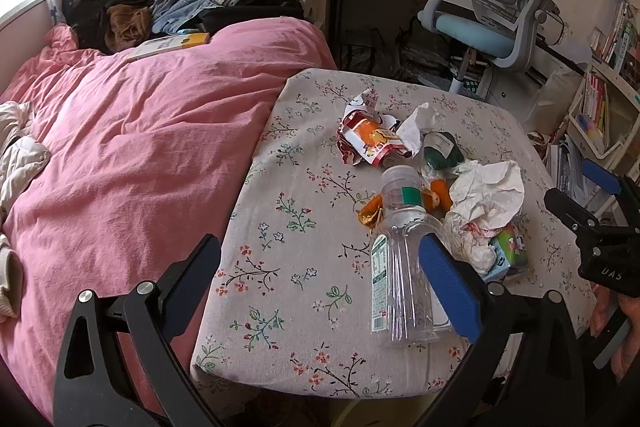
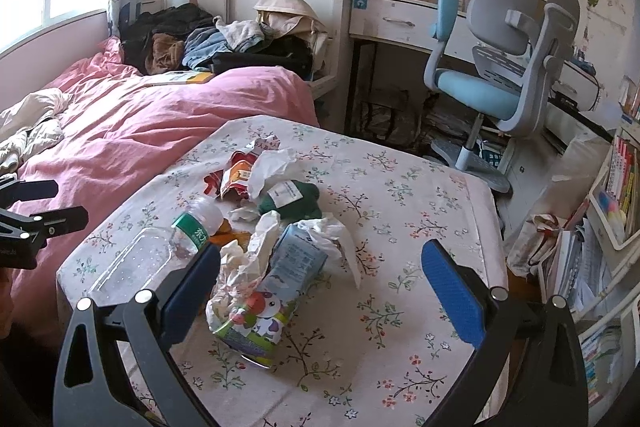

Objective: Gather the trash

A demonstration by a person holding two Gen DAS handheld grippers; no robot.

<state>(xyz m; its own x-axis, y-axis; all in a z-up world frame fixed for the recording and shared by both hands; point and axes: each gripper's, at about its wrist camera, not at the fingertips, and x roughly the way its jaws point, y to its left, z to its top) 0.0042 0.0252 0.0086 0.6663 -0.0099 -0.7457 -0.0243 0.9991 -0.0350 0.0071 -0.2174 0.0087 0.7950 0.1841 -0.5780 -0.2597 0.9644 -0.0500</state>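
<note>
Trash lies on a floral-cloth table (image 1: 304,267) (image 2: 400,211). An empty clear plastic bottle (image 1: 400,267) (image 2: 160,255) lies on its side. Beside it are crumpled white tissue (image 1: 486,199) (image 2: 256,255), a small drink carton (image 1: 510,251) (image 2: 272,291), a red-orange snack wrapper (image 1: 372,139) (image 2: 236,175), a dark green packet (image 1: 442,149) (image 2: 292,201) and orange candy wrappers (image 1: 370,213). My left gripper (image 1: 316,255) is open and empty, above the table's near-left edge, its right finger over the bottle. My right gripper (image 2: 320,267) is open and empty, jaws either side of the carton and tissue.
A bed with a pink duvet (image 1: 140,147) (image 2: 140,131) lies left of the table, with clothes (image 1: 180,3) and a book (image 1: 168,45) piled at its head. A blue-grey desk chair (image 1: 492,11) (image 2: 500,67) and desk stand behind. Bookshelves (image 1: 600,99) (image 2: 616,195) are at right.
</note>
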